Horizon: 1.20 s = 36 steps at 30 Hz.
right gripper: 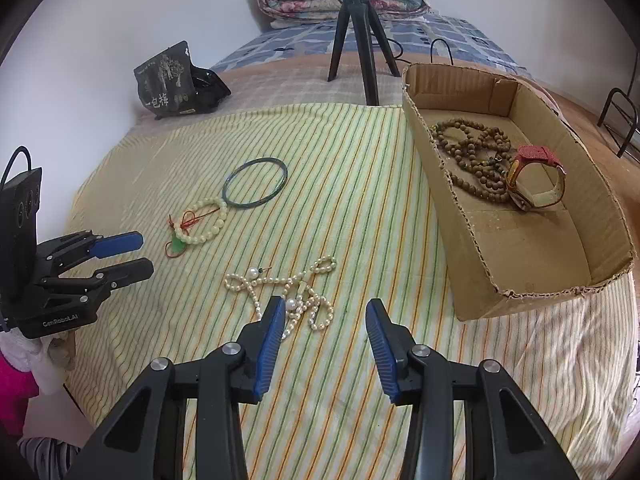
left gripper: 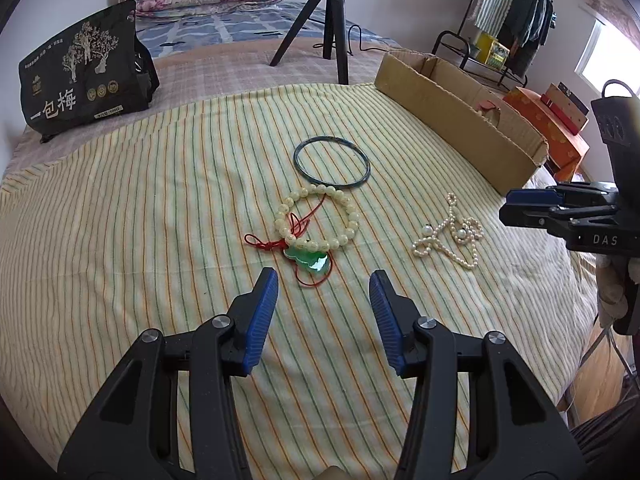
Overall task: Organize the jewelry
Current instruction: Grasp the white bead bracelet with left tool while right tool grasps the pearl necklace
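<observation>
A cardboard box with torn, open-topped walls sits on the bed at the right edge of the striped sheet. Inside it, toward the far end, lies a long string of brown wooden beads in loose coils, and a watch with a red strap rests against those beads, standing on its edge. The near half of the box floor is bare cardboard.

The rest of the jewelry lies outside the box on the sheet. A thin dark green bangle lies flat near the sheet's middle. Just nearer, touching or almost touching its rim, is a cream bead bracelet with red cord and a green pendant. A pearl necklace lies in a tangle between the bracelet and the box, apart from both.

The left tool hangs over the sheet just short of the green pendant, its blue pads partly apart with nothing between them. The right tool hovers at the pearl necklace, jaws likewise half spread and empty; its left pad overlaps the near strands in view, though contact cannot be told.

A black printed pouch stands at the far left corner of the bed, a tripod beyond the sheet's far edge.
</observation>
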Each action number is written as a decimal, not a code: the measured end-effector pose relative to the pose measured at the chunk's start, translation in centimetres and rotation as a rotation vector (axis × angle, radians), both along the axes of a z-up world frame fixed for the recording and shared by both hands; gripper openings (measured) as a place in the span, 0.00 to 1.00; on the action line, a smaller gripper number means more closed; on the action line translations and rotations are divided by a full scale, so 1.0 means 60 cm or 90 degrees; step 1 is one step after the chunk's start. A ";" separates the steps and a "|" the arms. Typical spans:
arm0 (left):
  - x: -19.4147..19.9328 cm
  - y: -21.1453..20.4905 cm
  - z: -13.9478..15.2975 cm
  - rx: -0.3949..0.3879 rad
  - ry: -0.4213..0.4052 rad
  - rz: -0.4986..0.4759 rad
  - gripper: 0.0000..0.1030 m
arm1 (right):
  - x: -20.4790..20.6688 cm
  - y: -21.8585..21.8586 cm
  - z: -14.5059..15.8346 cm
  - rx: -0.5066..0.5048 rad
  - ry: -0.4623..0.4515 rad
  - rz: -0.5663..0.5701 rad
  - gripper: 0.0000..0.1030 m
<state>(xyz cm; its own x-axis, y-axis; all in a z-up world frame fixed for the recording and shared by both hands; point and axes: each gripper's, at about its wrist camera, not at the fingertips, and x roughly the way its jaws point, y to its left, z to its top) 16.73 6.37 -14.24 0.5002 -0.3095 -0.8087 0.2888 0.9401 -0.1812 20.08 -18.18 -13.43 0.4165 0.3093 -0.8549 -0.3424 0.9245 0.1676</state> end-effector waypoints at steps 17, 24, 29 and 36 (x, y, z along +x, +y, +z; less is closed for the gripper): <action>0.108 0.019 -0.011 0.006 0.025 0.016 0.29 | 0.021 0.003 -0.019 0.013 0.015 -0.005 0.34; 0.126 0.000 -0.027 0.048 0.036 -0.020 0.22 | 0.029 0.003 -0.025 0.022 0.027 -0.005 0.31; 0.132 -0.009 -0.036 0.073 0.041 -0.033 0.18 | 0.035 0.006 -0.029 0.026 0.034 -0.004 0.30; 0.138 -0.019 -0.043 0.097 0.043 -0.042 0.17 | 0.049 0.015 -0.041 0.031 0.050 -0.010 0.30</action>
